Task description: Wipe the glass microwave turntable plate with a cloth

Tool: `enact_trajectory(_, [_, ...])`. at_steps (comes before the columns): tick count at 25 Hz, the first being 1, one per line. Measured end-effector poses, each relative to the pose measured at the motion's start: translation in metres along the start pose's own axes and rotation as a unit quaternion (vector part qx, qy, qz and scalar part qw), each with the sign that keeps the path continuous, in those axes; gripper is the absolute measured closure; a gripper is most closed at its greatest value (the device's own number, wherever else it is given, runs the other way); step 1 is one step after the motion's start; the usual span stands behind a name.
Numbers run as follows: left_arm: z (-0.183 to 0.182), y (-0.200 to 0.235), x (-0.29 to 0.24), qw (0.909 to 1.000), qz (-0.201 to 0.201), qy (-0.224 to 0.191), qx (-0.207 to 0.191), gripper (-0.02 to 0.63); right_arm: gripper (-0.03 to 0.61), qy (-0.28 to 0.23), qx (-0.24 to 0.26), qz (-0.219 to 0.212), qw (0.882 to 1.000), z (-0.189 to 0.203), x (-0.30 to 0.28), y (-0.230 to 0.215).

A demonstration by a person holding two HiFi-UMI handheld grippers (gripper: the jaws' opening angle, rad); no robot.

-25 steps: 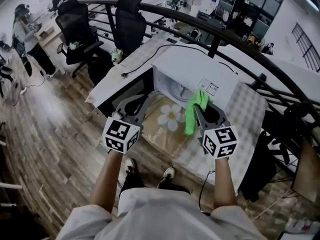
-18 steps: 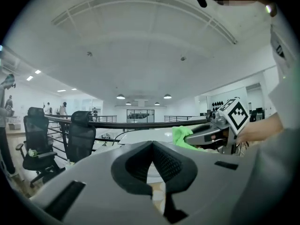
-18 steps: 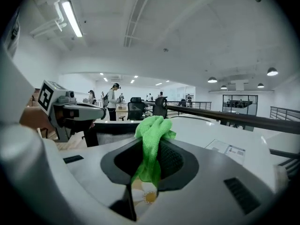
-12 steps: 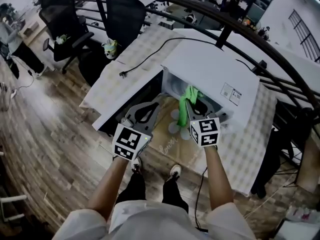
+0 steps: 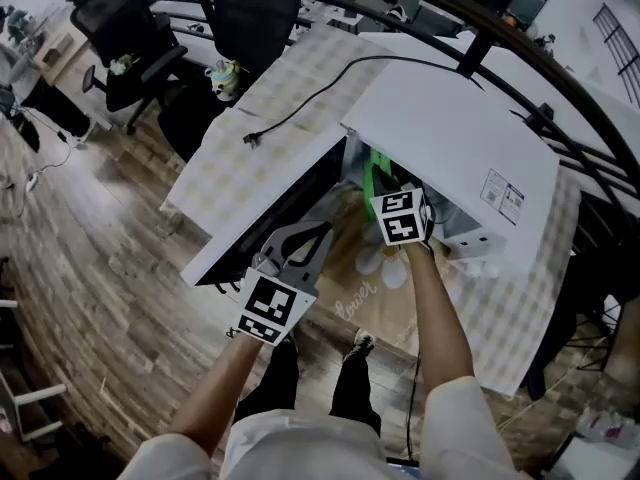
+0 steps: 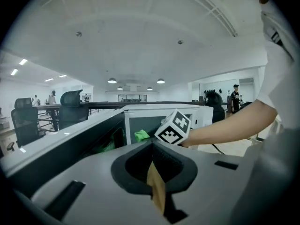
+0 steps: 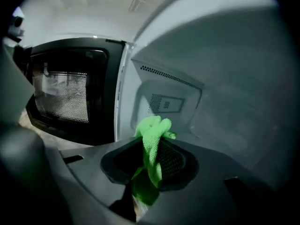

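Inside the microwave [image 5: 450, 138], right hand-held gripper [image 7: 151, 149] clamps cloth [image 7: 153, 128] — left hand-held gripper [image 6: 157, 170] closed.

Checked table [image 5: 238, 160]: microwave [image 5: 450, 148], cord [image 5: 297, 112], perhaps mat [image 5: 356, 294].

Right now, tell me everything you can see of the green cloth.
The green cloth is bright lime with a fine, knitted-looking weave, like microfibre. It is bunched and crumpled, pinched between the fingers of the right gripper. A wad sticks out past them and more trails back underneath. It is held inside the cavity of the open microwave and looks clear of the walls. Whether it touches anything below cannot be seen.
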State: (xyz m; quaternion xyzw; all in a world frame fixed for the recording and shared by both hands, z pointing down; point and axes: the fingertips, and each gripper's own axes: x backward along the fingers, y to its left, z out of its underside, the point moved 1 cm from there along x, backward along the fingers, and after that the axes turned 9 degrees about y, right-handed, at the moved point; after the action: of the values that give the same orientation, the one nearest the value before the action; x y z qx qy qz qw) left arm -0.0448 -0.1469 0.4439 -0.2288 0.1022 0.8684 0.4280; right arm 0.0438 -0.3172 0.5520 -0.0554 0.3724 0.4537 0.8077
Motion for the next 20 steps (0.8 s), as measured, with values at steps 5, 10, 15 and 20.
enact_trajectory(5, [0.007,-0.016,-0.010,0.9995,0.017,0.017,-0.019,0.600,0.482,0.024,0.010,-0.012,1.000,0.005,-0.007,-0.007])
enact_trajectory(10, [0.001,-0.019,-0.018,0.9995,0.025,0.010,-0.015,0.600,0.479,0.043,0.016,0.024,0.999,0.038,0.019,-0.016])
enact_trajectory(15, [-0.004,-0.016,-0.019,0.9998,0.020,0.004,-0.008,0.600,0.482,0.070,-0.019,0.067,0.995,0.069,0.042,-0.030])
enact_trajectory(20, [-0.005,-0.017,-0.014,0.9996,0.029,0.002,-0.002,0.600,0.485,0.112,-0.047,0.113,0.986,0.094,0.060,-0.042])
